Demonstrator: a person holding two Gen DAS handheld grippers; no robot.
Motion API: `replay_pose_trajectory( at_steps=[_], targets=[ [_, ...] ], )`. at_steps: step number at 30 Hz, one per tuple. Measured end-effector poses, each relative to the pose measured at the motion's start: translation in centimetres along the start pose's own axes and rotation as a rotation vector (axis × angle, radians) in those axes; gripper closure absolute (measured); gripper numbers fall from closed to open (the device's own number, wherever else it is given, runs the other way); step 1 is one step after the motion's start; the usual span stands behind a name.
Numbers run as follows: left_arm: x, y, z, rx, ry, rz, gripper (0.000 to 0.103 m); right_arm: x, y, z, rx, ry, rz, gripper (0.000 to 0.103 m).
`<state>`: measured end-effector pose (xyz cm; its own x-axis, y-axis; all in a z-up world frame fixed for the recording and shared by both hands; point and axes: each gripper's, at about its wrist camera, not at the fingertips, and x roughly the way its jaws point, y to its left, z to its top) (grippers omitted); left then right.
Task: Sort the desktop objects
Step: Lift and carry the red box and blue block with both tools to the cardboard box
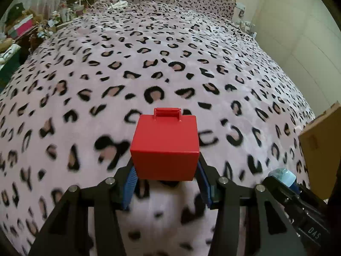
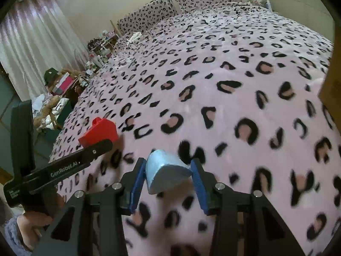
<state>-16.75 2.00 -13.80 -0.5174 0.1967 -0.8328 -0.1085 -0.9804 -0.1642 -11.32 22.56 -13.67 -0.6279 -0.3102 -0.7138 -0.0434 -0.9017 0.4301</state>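
I have the left tool [image 1: 165, 170] clamped on a red box [image 1: 165, 147], the right tool [image 2: 168, 175] on a blue block [image 2: 164, 170], both above the bed [image 1: 170, 64].

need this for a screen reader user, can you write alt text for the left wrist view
The left tool grips a red box with a small handle on top, held above a bed covered in a pink leopard-print blanket. At lower right, the right tool holds a pale blue object, with a cardboard box at the right edge.
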Motion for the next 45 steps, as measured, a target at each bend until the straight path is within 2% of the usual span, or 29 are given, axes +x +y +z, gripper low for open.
replay_pose_trajectory(
  at_steps=[9, 18, 29, 38, 45],
  targets=[
    [-7.7, -1.6, -3.7, -0.001, -0.052, 0.039, 0.052, -6.5, 1.9, -1.4, -0.035, -0.060, 0.006, 0.059],
    [-12.9, -2.7, -6.6, -0.006, -0.068, 0.038, 0.052, -11.1, 4.2, -2.6, -0.066, -0.099, 0.013, 0.059],
    [-16.7, -5.9, -9.6, 0.032, -0.077, 0.023, 0.052, -16.0, 4.4, -4.6, -0.088, -0.129, -0.015, 0.059],
    [-18.3, -9.4, -10.1, 0.085, -0.091, 0.030, 0.052, -19.3, 2.5, -5.6, -0.058, -0.159, -0.064, 0.059],
    [-19.4, -12.2, -9.7, 0.126, -0.105, -0.012, 0.052, -21.3, 1.0, -5.8, -0.034, -0.186, -0.087, 0.059]
  ],
)
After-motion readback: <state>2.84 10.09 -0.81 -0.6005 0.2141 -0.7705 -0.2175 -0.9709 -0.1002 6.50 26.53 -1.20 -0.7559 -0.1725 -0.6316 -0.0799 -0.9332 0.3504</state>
